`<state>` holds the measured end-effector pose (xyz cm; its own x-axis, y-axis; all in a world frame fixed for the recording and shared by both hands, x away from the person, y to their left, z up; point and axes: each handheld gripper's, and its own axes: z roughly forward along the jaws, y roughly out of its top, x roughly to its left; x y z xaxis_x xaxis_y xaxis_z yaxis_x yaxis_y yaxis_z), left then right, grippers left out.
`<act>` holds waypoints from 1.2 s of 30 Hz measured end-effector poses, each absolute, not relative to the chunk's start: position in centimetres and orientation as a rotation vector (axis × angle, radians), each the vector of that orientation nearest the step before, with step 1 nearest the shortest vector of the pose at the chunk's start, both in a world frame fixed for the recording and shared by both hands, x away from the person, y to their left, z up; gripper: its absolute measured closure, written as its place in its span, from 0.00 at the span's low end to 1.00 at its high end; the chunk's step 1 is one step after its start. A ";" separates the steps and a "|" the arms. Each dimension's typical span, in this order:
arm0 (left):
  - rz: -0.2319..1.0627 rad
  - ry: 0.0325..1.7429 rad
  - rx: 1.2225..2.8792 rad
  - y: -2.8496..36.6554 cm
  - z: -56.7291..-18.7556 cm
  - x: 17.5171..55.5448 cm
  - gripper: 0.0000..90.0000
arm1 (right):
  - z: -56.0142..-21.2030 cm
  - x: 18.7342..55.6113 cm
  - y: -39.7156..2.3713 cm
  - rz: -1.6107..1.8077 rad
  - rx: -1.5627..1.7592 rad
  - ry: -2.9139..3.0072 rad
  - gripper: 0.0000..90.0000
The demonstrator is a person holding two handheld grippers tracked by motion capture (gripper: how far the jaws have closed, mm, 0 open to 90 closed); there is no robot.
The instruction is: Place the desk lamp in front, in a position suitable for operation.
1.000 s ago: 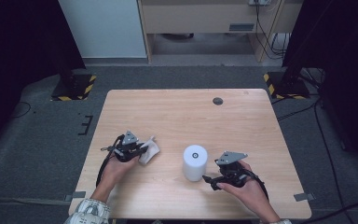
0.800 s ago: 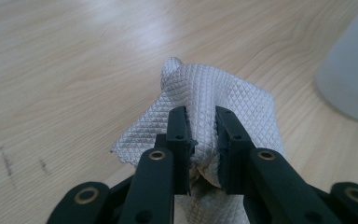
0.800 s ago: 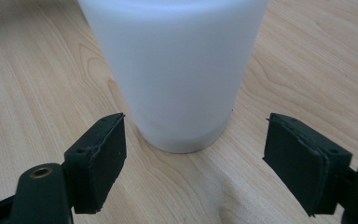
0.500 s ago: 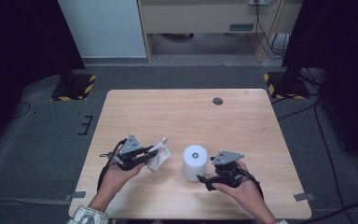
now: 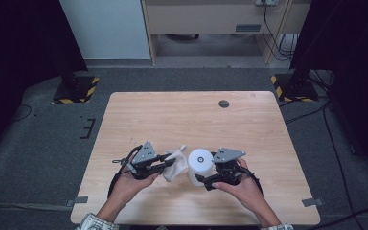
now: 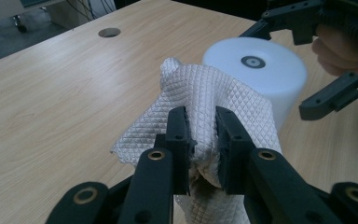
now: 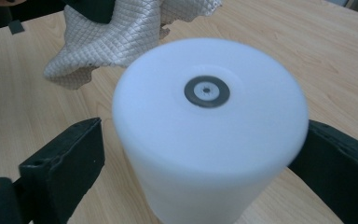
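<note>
Beside white cylinder [image 5: 200,166], cloth [image 6: 200,100] apparently touching.

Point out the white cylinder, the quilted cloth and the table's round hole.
white cylinder [image 7: 205,135]: right gripper view, upper front of its side wall.
quilted cloth [image 6: 200,93]: left gripper view, bare weave above the left tongs' jaws.
round hole [image 5: 224,103]: high view, its centre, far side of the table.
</note>
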<state>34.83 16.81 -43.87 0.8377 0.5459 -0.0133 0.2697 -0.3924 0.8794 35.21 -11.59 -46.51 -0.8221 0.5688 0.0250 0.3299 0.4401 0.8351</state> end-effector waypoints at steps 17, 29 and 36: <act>0.300 0.564 2.070 14.6 -46.2 35.5 0.85 | -46.6 35.2 -11.0 1.312 0.734 2.430 0.10; 0.301 0.551 2.131 14.0 -47.2 35.4 0.85 | -46.6 35.2 -10.8 1.304 0.735 2.428 0.10; 0.328 0.547 2.037 14.5 -45.5 34.9 0.85 | -46.6 35.2 -10.8 1.303 0.738 2.428 0.10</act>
